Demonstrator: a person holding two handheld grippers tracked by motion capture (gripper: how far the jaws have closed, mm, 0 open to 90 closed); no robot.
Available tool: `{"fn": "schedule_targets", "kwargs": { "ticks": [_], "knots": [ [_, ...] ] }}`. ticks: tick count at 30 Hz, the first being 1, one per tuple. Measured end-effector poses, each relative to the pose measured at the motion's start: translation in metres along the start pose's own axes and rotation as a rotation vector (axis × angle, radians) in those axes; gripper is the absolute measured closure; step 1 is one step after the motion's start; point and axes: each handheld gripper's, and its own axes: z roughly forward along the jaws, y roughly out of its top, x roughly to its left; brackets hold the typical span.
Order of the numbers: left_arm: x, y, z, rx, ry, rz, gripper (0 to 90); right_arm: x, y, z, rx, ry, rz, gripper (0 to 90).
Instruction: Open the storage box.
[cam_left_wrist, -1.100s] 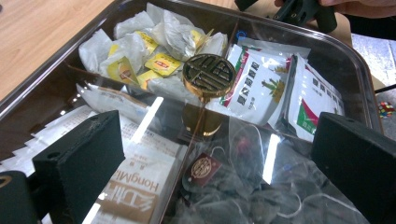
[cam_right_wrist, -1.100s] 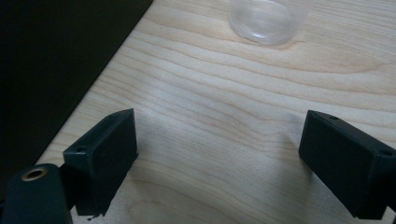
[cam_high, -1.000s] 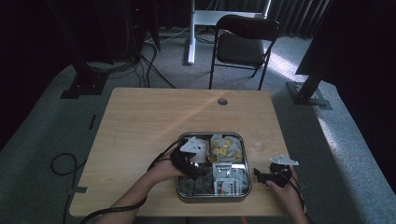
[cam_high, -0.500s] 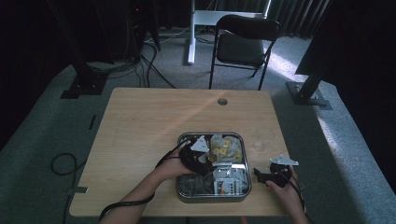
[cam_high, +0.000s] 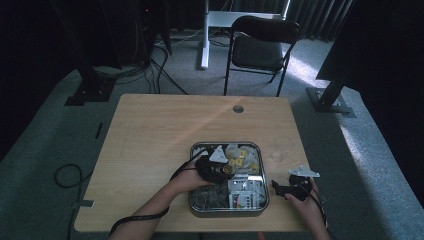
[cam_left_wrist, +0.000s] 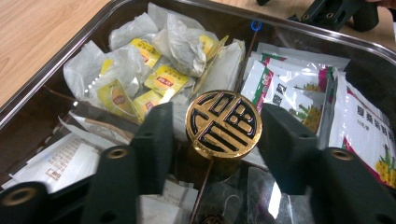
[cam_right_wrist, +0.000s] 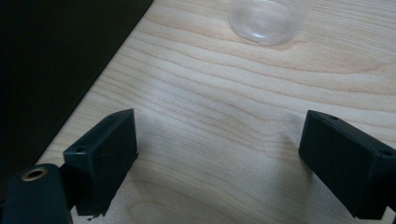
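A small jar with a round gold lid (cam_left_wrist: 223, 122) bearing a black pattern stands in a metal tray (cam_high: 192, 199) at the table's near edge. My left gripper (cam_left_wrist: 215, 119) reaches into the tray (cam_left_wrist: 51, 63) and brackets the jar. Its jaws have just been closing: the right one is at the lid's edge, and a thin gap still shows on the left, so it is open. In the high view the left gripper (cam_high: 219, 168) sits over the tray's middle. My right gripper (cam_high: 278, 187) rests open over bare wood right of the tray, with nothing between its fingers (cam_right_wrist: 102, 154).
The tray holds yellow-labelled tea bags (cam_left_wrist: 159, 79) at the back, flower-printed sachets (cam_left_wrist: 359, 133) on one side and paper packets (cam_left_wrist: 60, 161) nearer me. A clear round plastic piece (cam_right_wrist: 264, 18) lies on the table (cam_high: 150, 140) ahead of the right gripper. A chair (cam_high: 262, 45) stands beyond.
The left hand has slid rightward and deeper over the tray's middle, and its jaws have come in around the gold-lidded jar. The right hand has stayed put.
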Motion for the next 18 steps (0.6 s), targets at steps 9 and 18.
{"fn": "schedule_targets", "kwargs": {
  "ticks": [9, 18],
  "knots": [
    [-0.0008, 0.0003, 0.0010, -0.011, -0.006, -0.013, 57.8, 0.0000, 0.0000, 0.0000, 0.000, 0.000, 0.000, 10.9],
    [-0.0036, -0.0001, -0.0002, -0.017, 0.015, -0.002, 58.6, 0.0001, 0.0000, 0.0000, 0.000, 0.000, 0.001, 10.9]
  ]
}}
